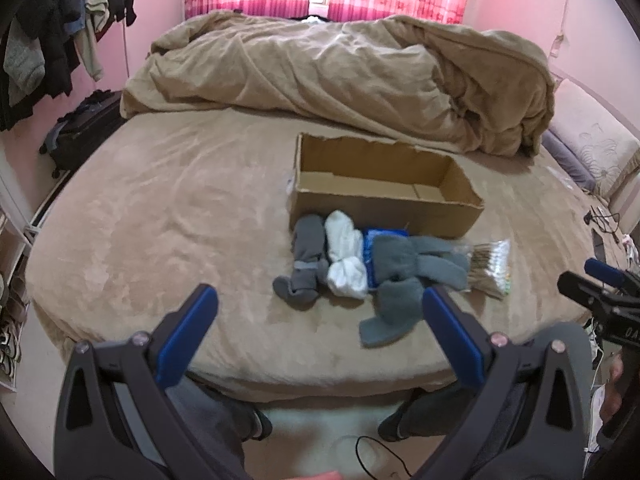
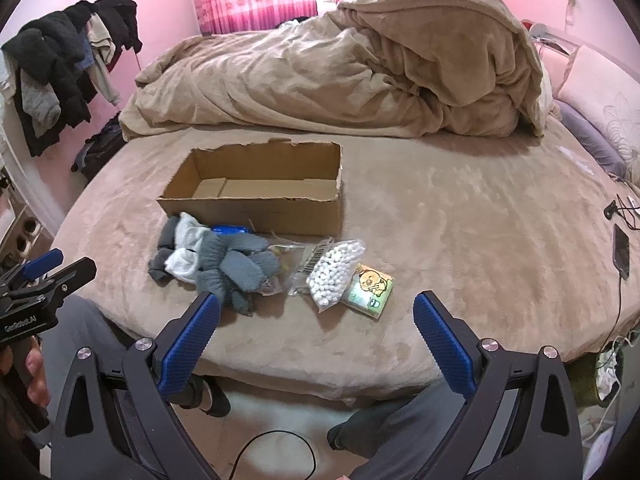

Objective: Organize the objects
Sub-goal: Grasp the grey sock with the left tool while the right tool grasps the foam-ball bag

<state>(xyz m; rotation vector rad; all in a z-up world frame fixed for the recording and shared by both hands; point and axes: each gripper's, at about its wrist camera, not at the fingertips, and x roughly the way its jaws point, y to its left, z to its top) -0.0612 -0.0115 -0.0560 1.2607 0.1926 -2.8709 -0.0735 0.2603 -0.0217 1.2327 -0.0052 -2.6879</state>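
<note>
An open cardboard box (image 1: 384,196) (image 2: 260,196) stands empty on the bed. In front of it lie dark grey socks (image 1: 306,268), white socks (image 1: 346,258) (image 2: 186,248), a blue packet (image 1: 384,234) (image 2: 230,229) and thick grey socks (image 1: 404,280) (image 2: 236,268). To their right lie a bag of cotton swabs (image 1: 490,266), a bag of white cotton balls (image 2: 334,274) and a yellow cartoon tissue pack (image 2: 370,288). My left gripper (image 1: 320,304) is open and empty, above the bed's near edge. My right gripper (image 2: 316,312) is open and empty, near the cotton balls.
A rumpled tan duvet (image 1: 340,76) (image 2: 340,76) covers the far half of the bed. A phone with cables (image 2: 621,254) lies at the right edge. Clothes hang on a rack (image 2: 68,68) at left, above a dark suitcase (image 1: 84,132). The person's legs (image 2: 400,424) are below the bed edge.
</note>
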